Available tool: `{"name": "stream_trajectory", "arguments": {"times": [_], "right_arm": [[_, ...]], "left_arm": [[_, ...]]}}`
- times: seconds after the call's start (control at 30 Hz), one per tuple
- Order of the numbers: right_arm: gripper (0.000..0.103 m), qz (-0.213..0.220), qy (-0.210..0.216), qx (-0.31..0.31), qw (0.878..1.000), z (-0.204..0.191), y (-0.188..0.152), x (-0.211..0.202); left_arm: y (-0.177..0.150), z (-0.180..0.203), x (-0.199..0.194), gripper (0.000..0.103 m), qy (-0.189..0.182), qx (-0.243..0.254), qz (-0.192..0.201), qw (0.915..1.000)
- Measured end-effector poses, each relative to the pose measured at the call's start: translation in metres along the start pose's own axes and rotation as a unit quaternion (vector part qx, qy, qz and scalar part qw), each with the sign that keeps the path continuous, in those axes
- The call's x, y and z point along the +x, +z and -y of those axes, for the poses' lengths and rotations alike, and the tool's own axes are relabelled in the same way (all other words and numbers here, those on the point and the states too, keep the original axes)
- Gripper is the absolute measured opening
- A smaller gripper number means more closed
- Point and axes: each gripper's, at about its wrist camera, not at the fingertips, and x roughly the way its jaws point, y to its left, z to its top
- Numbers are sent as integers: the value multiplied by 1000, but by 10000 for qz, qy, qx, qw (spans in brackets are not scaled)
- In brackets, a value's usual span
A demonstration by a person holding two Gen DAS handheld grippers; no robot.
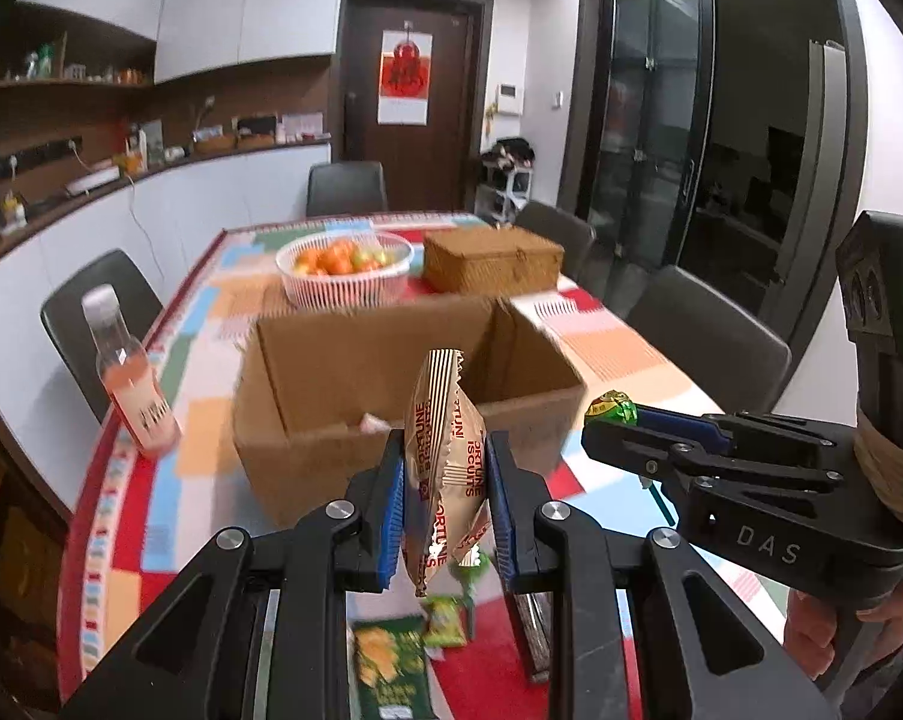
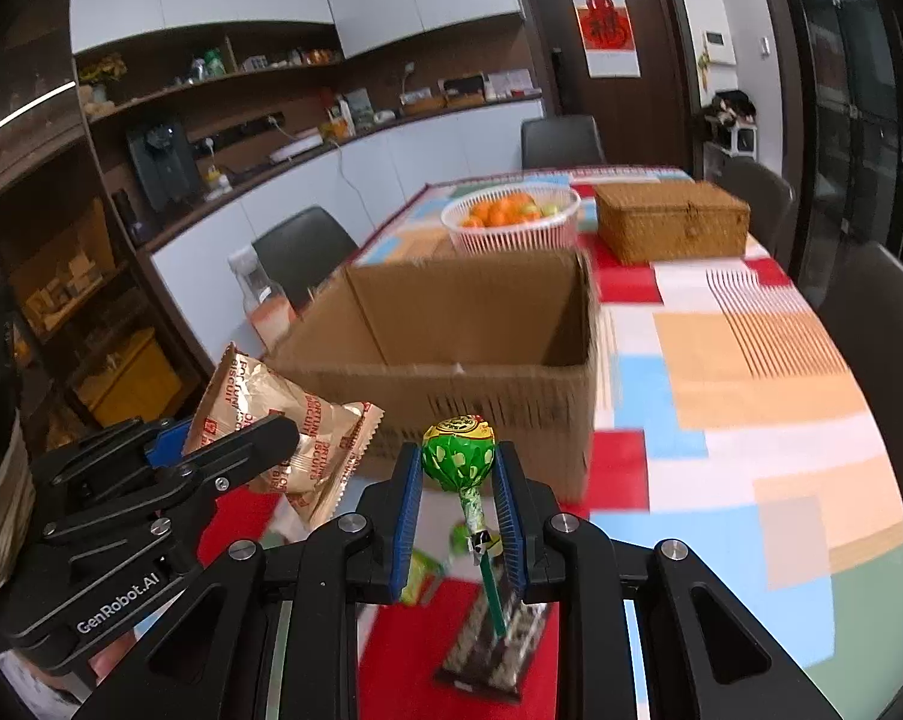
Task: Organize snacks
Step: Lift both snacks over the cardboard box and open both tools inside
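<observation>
My left gripper (image 1: pixel 445 474) is shut on a tan and red biscuit packet (image 1: pixel 445 450), held upright in front of an open cardboard box (image 1: pixel 403 396). The same packet (image 2: pixel 277 426) and left gripper (image 2: pixel 235 444) show at the left of the right wrist view. My right gripper (image 2: pixel 458 480) is shut on a green lollipop (image 2: pixel 458 456) with its stick pointing down; the lollipop (image 1: pixel 612 409) and right gripper (image 1: pixel 613 426) appear at the right of the left wrist view. The box (image 2: pixel 463 360) stands just beyond both grippers. Both hang above the table.
On the colourful tablecloth (image 2: pixel 751 372) lie green snack packets (image 1: pixel 391 660) and a dark wrapped bar (image 2: pixel 493 642) below the grippers. A bottle of pink drink (image 1: pixel 128 378) stands left of the box. Behind it are a white fruit basket (image 1: pixel 346 267) and a wicker case (image 1: pixel 492 261). Chairs ring the table.
</observation>
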Motion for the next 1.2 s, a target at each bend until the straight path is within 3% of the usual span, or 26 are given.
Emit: {"name": "stream_trajectory", "arguments": {"times": [0.4, 0.83, 0.9, 0.97, 1.03, 1.2], "right_arm": [[25, 177, 55, -105, 9998, -8, 54, 24], [25, -231, -115, -200, 9995, -6, 90, 78], [25, -301, -144, -233, 9992, -6, 89, 86], [26, -299, -230, -241, 9990, -5, 90, 92], [37, -359, -412, -176, 9983, -3, 90, 97], [38, -336, -287, -58, 9990, 0, 81, 86]], "left_arm": [[45, -29, 19, 25, 338, -40, 231, 9992], [63, -55, 85, 26, 440, -177, -435, 9979], [62, -57, 93, 29, 513, -187, -559, 9969], [62, -58, 98, 42, 611, -214, -708, 9954], [59, -58, 93, 43, 659, -169, -669, 9954], [50, -51, 70, 44, 842, 102, -550, 9949]]}}
